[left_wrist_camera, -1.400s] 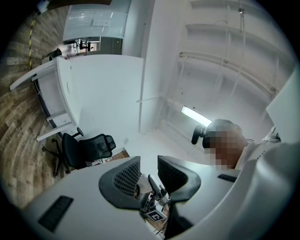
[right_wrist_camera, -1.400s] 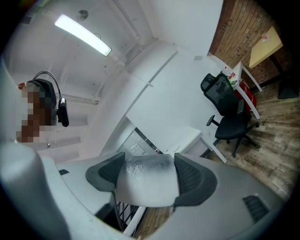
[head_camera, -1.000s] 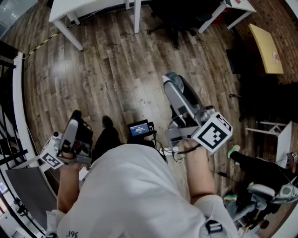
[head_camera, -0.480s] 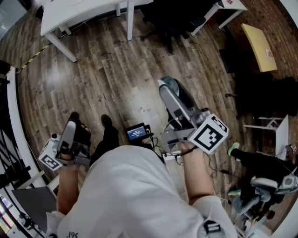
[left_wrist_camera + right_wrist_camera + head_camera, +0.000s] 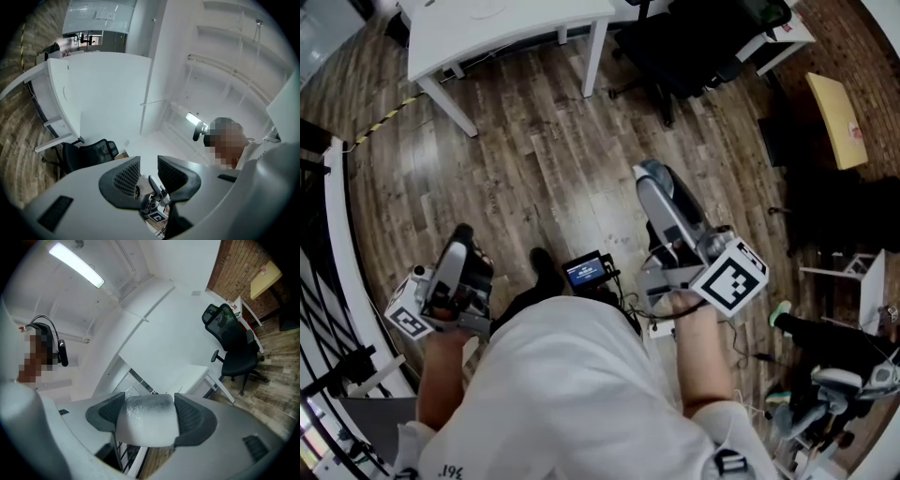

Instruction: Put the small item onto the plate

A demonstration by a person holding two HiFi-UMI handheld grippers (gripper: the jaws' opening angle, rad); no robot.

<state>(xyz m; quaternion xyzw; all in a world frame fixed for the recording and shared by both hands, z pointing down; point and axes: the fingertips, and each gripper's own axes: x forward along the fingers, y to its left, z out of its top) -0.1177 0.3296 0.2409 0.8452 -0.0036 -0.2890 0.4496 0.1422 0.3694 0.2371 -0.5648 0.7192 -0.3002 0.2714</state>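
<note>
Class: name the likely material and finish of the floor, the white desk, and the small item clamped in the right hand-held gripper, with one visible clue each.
Floor: wood or wood-look planks, semi-gloss; grain, plank seams and a light glare.
Desk: white laminate or painted board, smooth and matt; uniform, no grain.
Small item: perhaps frosted plastic or rubber, whitish-grey with a speckled surface; uncertain.
</note>
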